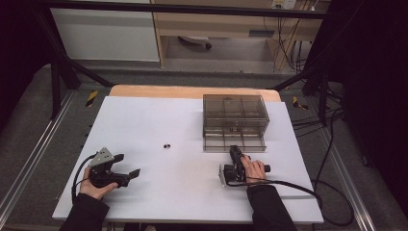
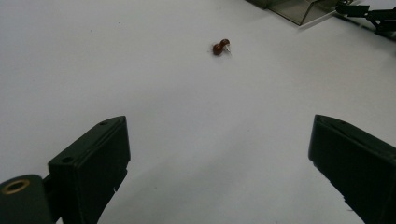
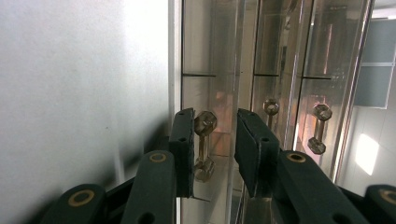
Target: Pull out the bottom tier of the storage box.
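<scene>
In the high view, a smoky clear drawer box [image 1: 235, 121] is seen on the white worktop [image 1: 159, 192], its bottom drawer [image 1: 234, 141] pulled out before the right gripper [image 1: 234, 151]. In the left gripper view, the left gripper [image 2: 219, 163] is spread wide over bare worktop, 2 brown beads [image 2: 221, 46] ahead. In the right gripper view, the faceted drawer handle [image 3: 204, 144] is flanked by narrowed jaws, untouched on the right side.

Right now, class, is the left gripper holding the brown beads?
No: the left gripper stands open on bare table, with the brown beads lying well ahead of it.

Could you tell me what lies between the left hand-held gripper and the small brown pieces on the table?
Nothing: in the left gripper view, bare white table runs from the left hand-held gripper to the small brown pieces.
</scene>
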{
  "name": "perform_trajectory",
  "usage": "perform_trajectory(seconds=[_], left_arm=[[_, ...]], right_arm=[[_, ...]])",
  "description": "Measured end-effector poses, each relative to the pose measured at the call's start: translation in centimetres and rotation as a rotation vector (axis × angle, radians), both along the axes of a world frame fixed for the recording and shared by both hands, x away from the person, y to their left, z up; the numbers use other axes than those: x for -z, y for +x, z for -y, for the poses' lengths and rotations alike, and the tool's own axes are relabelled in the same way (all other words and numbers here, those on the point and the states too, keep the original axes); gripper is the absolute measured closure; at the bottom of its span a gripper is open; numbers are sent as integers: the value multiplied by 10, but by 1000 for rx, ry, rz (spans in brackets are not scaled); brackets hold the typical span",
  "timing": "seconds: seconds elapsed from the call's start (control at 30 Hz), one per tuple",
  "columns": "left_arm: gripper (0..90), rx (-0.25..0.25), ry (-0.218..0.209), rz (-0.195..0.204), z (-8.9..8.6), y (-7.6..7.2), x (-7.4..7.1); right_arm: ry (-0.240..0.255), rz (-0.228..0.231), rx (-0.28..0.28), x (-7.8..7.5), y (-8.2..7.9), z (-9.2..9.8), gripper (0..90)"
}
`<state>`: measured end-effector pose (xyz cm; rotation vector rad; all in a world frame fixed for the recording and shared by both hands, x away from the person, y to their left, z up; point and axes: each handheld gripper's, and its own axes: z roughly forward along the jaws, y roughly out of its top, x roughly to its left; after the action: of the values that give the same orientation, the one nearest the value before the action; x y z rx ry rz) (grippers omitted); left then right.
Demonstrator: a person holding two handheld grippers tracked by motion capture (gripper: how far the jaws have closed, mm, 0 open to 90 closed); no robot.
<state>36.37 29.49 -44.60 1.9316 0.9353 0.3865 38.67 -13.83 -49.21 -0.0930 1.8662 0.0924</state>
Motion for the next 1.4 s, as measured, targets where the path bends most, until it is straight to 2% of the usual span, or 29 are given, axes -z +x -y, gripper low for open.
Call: perform_trajectory(seconds=[0.4, 0.73, 1.1, 1.27, 1.3, 1.4], left_arm=[[52, 0, 0, -1, 0, 0, 0], [52, -1, -1, -2, 1, 0, 0], [52, 1, 0, -3, 1, 0, 1], [52, 0, -1, -3, 0, 0, 1], [52, 0, 0, -2, 0, 0, 1], [52, 1, 0, -2, 1, 0, 1]], right_arm=[[-1, -11, -2, 0, -1, 1, 680], [42, -44, -5, -9, -4, 2, 593], [144, -114, 9, -22, -6, 4, 405], [220, -146, 19, -30, -7, 7, 303], [243, -165, 25, -32, -7, 8, 275], [287, -180, 28, -35, -8, 9, 241]])
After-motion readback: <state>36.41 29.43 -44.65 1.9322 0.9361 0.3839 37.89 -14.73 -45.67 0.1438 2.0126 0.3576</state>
